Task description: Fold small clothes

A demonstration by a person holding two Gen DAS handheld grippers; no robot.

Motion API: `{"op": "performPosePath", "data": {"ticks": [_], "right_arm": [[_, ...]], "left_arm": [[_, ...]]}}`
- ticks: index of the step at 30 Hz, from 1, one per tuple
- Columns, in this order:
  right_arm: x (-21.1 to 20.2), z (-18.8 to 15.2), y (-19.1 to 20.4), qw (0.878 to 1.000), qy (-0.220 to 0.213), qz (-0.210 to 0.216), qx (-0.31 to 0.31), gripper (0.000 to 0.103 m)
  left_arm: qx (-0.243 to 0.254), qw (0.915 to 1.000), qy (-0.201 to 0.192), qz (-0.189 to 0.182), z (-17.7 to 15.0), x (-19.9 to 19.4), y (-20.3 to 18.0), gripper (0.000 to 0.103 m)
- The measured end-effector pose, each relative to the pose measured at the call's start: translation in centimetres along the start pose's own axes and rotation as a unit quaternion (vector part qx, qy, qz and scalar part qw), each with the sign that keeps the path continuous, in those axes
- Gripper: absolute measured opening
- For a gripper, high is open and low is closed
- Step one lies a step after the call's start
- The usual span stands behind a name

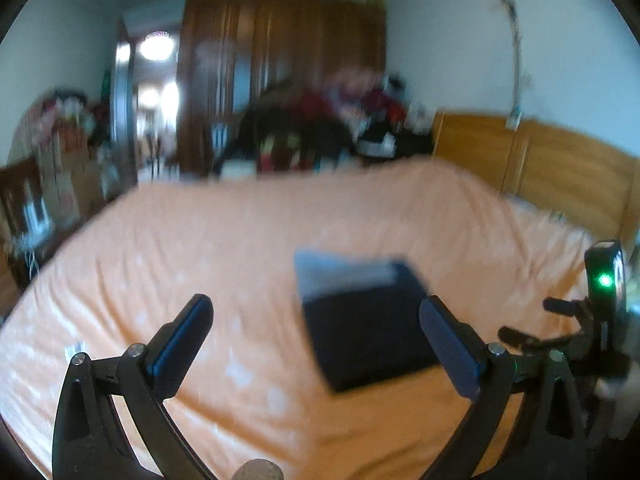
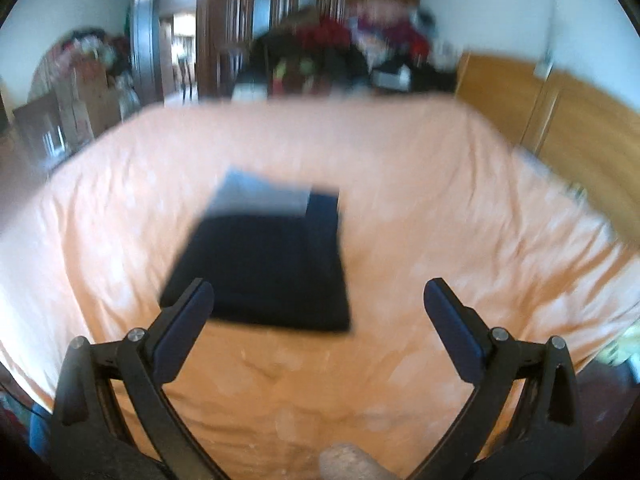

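A dark navy folded garment (image 1: 366, 326) lies flat on the orange bedsheet (image 1: 200, 248), with a light grey-blue piece showing at its far edge (image 1: 340, 270). In the left wrist view my left gripper (image 1: 316, 312) is open and empty, held above the bed just left of the garment. In the right wrist view the same folded garment (image 2: 268, 264) sits ahead and left of centre on the bedsheet (image 2: 440, 208). My right gripper (image 2: 319, 296) is open with nothing in it. Its left finger (image 2: 188, 320) overlaps the garment's near corner in the picture. Both views are blurred.
The right hand-held gripper's body with a green light (image 1: 604, 280) shows at the right edge of the left wrist view. A wooden headboard (image 1: 540, 168) bounds the bed on the right. A pile of clothes (image 1: 328, 120) and a brown wardrobe (image 1: 280, 60) stand beyond the far edge.
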State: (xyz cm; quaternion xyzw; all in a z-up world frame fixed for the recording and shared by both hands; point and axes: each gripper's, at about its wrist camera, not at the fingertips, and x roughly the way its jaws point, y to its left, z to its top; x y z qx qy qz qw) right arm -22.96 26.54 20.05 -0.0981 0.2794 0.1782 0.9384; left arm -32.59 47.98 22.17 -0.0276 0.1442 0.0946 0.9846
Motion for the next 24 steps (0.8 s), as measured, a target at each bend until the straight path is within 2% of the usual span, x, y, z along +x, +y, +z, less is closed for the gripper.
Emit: {"op": "performPosePath", "data": {"ticks": [2, 4, 5, 6, 9, 20, 24], "right_arm": [[-3.0, 1.7, 0.1, 0.999, -0.036, -0.006, 0.000, 0.103], [-4.3, 2.7, 0.0, 0.999, -0.043, 0.000, 0.003, 0.103], [-4.8, 3.1, -0.1, 0.999, -0.041, 0.010, 0.005, 0.103], [-5.1, 3.3, -0.2, 0.999, -0.039, 0.013, 0.007, 0.103], [-5.8, 3.7, -0.2, 0.999, -0.038, 0.017, 0.009, 0.103], [-6.2, 3.4, -0.4, 0.999, -0.025, 0.033, 0.019, 0.103], [-6.1, 3.2, -0.5, 0.999, -0.024, 0.023, 0.024, 0.103]], "left_arm": [[-0.013, 0.9993, -0.034, -0.004, 2.2, -1.8, -0.6, 0.103], [-0.040, 0.9965, -0.071, -0.018, 3.3, -3.4, -0.9, 0.103], [-0.041, 0.9961, -0.074, -0.025, 3.6, -3.6, -1.2, 0.103], [-0.038, 0.9969, -0.062, -0.029, 3.9, -3.4, -1.6, 0.103], [-0.026, 0.9988, -0.041, -0.012, 4.2, -3.1, -2.6, 0.103], [-0.014, 0.9987, -0.050, 0.003, 4.5, -4.1, -4.2, 0.103], [-0.011, 0.9987, -0.049, 0.008, 4.3, -4.7, -4.3, 0.103]]}}
